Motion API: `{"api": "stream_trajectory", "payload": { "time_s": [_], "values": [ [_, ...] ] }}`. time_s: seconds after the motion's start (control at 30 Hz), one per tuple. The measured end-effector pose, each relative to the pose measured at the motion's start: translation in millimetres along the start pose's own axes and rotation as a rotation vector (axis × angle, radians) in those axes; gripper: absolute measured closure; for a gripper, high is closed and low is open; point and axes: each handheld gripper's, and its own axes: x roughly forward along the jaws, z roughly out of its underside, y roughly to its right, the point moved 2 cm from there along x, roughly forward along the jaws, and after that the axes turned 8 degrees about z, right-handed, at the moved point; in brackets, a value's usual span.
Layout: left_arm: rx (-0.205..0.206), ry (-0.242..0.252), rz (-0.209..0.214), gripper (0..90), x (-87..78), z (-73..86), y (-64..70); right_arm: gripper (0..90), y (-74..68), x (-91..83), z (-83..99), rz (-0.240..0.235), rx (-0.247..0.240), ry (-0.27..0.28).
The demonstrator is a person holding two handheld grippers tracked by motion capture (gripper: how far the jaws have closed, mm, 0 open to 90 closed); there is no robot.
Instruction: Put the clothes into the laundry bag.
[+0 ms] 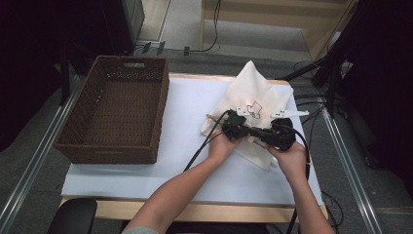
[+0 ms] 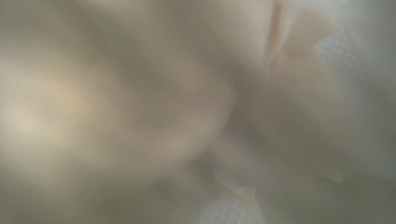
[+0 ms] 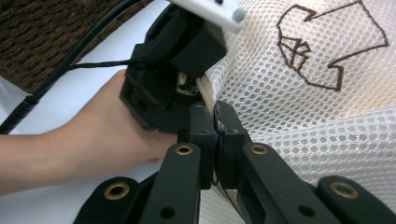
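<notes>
A cream mesh cloth (image 1: 253,90) with a brown stitched outline (image 3: 327,46) lies bunched on the white mat (image 1: 187,109) at the table's right. My two grippers meet nose to nose at its near edge. The right gripper (image 3: 215,116) is shut on the cloth's beige hem. Directly ahead of it, the left gripper (image 3: 182,86) also sits on that hem, with its jaws hidden behind its own body. From above, the left gripper (image 1: 242,130) and the right gripper (image 1: 262,134) almost touch. In the left gripper view, blurred cloth (image 2: 280,116) presses close to the lens.
An empty brown wicker basket (image 1: 158,114) stands on the left of the mat, and its weave (image 3: 51,32) shows behind the left hand. Bare mat lies between basket and cloth. Cables trail from both grippers toward the near edge. The floor beyond holds wires and dark stands.
</notes>
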Motion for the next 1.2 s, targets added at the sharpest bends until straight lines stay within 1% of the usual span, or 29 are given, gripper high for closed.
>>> {"api": "stream_trajectory", "payload": {
  "time_s": [0.03,0.07,0.1,0.13,0.17,0.23,0.3,0.33,0.43,0.47,0.57,0.63,0.67,0.73,0.8,0.87,0.93,0.97,1.0,1.07,1.1,1.13,1.17,1.2],
  "values": [
    [-0.017,0.008,-0.001,81.1,1.0,-0.4,-1.3,89.5,0.3,0.6,0.3,-0.001,0.002,-0.002],
    [-0.036,0.008,0.010,79.9,2.3,-0.9,-3.1,89.5,0.6,1.0,0.5,0.000,0.000,-0.004],
    [-0.039,-0.003,0.019,78.9,2.0,-1.4,-4.3,89.6,1.0,1.6,0.8,-0.001,0.000,-0.006],
    [-0.034,-0.010,0.023,78.6,1.7,-2.3,-4.6,89.5,1.2,1.9,0.8,-0.003,0.001,-0.005],
    [-0.020,-0.030,0.028,78.1,0.1,-3.1,-4.7,89.5,1.6,2.0,0.8,-0.002,0.001,-0.004],
    [-0.013,-0.037,0.051,75.2,-4.0,-3.3,-4.9,89.5,2.3,1.7,0.6,0.001,0.003,-0.001],
    [-0.014,-0.036,0.084,72.9,-10.5,-1.7,-5.7,89.5,3.1,1.2,0.5,-0.001,0.005,0.004],
    [-0.003,-0.035,0.097,72.7,-15.6,-0.2,-6.2,89.6,3.7,1.2,0.3,0.000,0.005,0.007],
    [0.020,-0.047,0.120,70.0,-27.6,3.0,-5.7,89.6,4.2,0.5,-0.1,0.003,0.008,0.008],
    [0.033,-0.046,0.116,68.9,-31.7,3.6,-5.4,89.6,4.1,0.5,-0.2,0.002,0.009,0.008],
    [0.040,-0.032,0.133,65.9,-41.8,5.5,-3.3,89.5,3.9,1.1,-0.5,0.006,0.004,0.007],
    [0.044,-0.030,0.147,65.6,-46.4,7.8,-0.7,89.5,4.0,1.1,-0.4,0.007,0.003,0.005],
    [0.044,-0.028,0.152,65.7,-47.2,8.7,0.9,89.5,4.3,1.0,-0.4,0.009,0.003,0.008],
    [0.051,-0.032,0.181,67.0,-48.3,11.6,5.8,89.5,4.6,0.5,-0.4,0.010,0.005,0.008],
    [0.067,-0.035,0.191,68.2,-46.7,14.3,11.3,89.5,4.9,0.4,-0.4,0.010,0.007,0.007],
    [0.064,-0.040,0.204,67.2,-43.5,16.5,15.1,89.4,5.1,0.1,-0.2,0.010,0.006,0.008],
    [0.078,-0.048,0.200,63.6,-38.0,18.6,19.7,89.4,5.5,-0.5,-0.1,0.011,0.008,0.008],
    [0.089,-0.058,0.193,60.0,-33.6,19.2,20.9,89.4,5.8,-0.6,-0.1,0.011,0.008,0.008],
    [0.085,-0.070,0.183,56.7,-30.0,19.4,21.3,89.5,6.0,-0.7,0.0,0.010,0.008,0.007],
    [0.075,-0.075,0.168,54.3,-22.8,19.5,19.8,89.5,6.5,-0.9,0.0,0.009,0.007,0.009],
    [0.075,-0.069,0.159,54.0,-19.4,19.8,18.9,89.4,6.5,-1.0,0.0,0.009,0.007,0.011],
    [0.081,-0.074,0.151,54.3,-16.7,20.0,18.2,89.5,6.6,-1.1,0.0,0.009,0.007,0.011],
    [0.090,-0.061,0.125,56.0,-14.2,20.1,18.6,89.4,6.8,-1.1,0.0,0.007,0.009,0.011],
    [0.097,-0.059,0.105,62.7,-13.3,19.8,18.3,89.5,7.0,-1.1,0.0,0.007,0.011,0.012]
  ]
}}
